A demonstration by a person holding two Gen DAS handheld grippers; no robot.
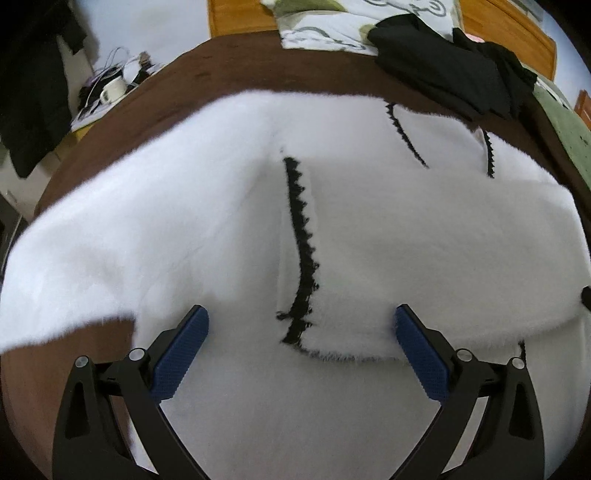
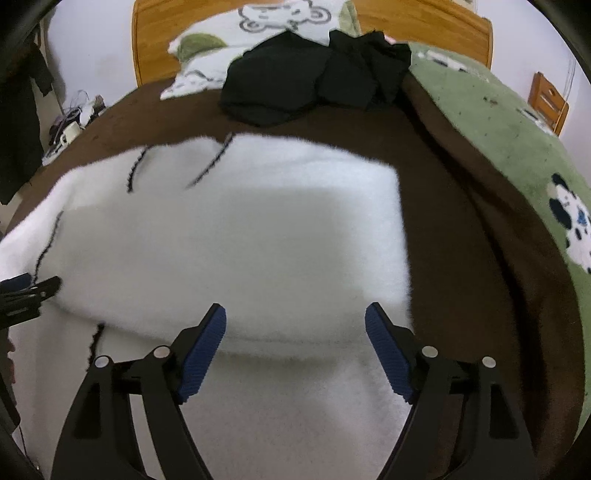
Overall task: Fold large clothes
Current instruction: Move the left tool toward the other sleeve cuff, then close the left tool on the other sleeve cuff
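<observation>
A large white fluffy garment (image 1: 192, 229) with black zigzag trim (image 1: 301, 243) lies spread on a brown blanket (image 1: 221, 74). A folded part lies across its right side. My left gripper (image 1: 301, 314) is open and empty, just above the garment's near part, its jaws either side of the black trim's lower end. In the right wrist view the same garment (image 2: 258, 229) fills the middle. My right gripper (image 2: 295, 314) is open and empty above the folded layer's near edge. The left gripper's tip (image 2: 40, 288) shows at that view's left edge.
A pile of black clothes (image 2: 314, 81) and a patterned white pillow (image 2: 258, 22) lie at the bed's far end before an orange wooden headboard (image 2: 443, 22). A green patterned blanket (image 2: 517, 140) lies on the right. Cluttered cables (image 1: 114, 81) sit at far left.
</observation>
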